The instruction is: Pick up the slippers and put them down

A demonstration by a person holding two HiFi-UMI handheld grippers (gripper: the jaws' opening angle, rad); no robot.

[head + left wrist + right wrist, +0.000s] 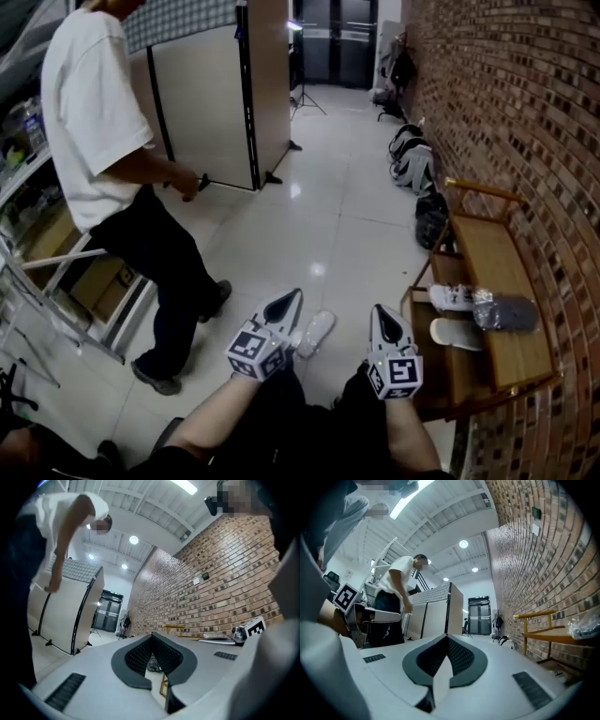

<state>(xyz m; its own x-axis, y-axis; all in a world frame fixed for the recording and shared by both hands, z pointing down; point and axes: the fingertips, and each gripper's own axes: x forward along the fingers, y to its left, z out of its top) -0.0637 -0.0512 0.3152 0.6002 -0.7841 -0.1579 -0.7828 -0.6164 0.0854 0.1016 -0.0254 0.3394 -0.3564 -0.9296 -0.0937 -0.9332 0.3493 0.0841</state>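
Observation:
Two white slippers [454, 297] [457, 333] lie side by side on the lower shelf of a wooden rack [487, 248] against the brick wall, at the right of the head view. On the rack's top board rests a grey bundle [506, 312] with crinkled plastic at one end. My left gripper [293, 294] [152, 639] and right gripper [379, 311] [447, 639] are held near level over the floor, left of the rack. Both have their jaws shut on nothing. The right one is the nearer to the slippers, about a hand's width away. A white shoe-like thing [316, 332] lies on the floor between the grippers.
A person in a white shirt and black trousers [103, 159] stands at the left beside metal shelving [56, 281]. A beige partition panel [220, 94] stands behind. Bags [412, 159] lie along the brick wall [506, 112]. Pale tiled floor [328, 216] stretches ahead.

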